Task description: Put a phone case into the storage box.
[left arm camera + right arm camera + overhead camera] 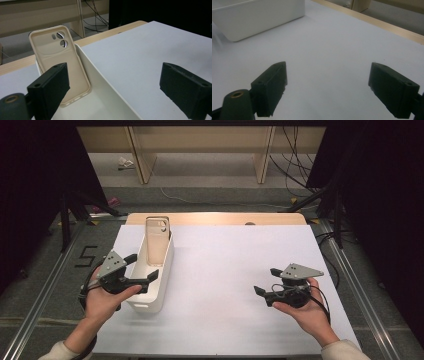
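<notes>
So the bench (235, 270) is covered with a plain white sheet, with a strip of light wood peeking out along the far edge at 12 o'clock. Around it is grey floor with metal rails running down both sides, black curtains at 9 and 3 o'clock, and pale wooden shelving legs plus a tangle of cables at the back of the room. The only writing I can make out is a black "5" (86, 256) taped on the floor at about 9 o'clock from the bench; no brand or label shows anywhere else.

Going left to right: the left claw (141, 270) sits in the person's hand at roughly 8 o'clock on the bench, jaws spread wide with nothing between them, right at the near end of a long white bin (159, 285). One jaw hangs over the bin's inside, the other outside its right wall. Inside the bin, at its far end, a beige phone case (157, 240) stands upright, leaning against the end wall, camera cutouts up top.

Then a big bare stretch of white, and at about 4 o'clock the right claw (267, 281), also gaping open and holding nothing, pointing left toward the bin, well apart from it.
</notes>
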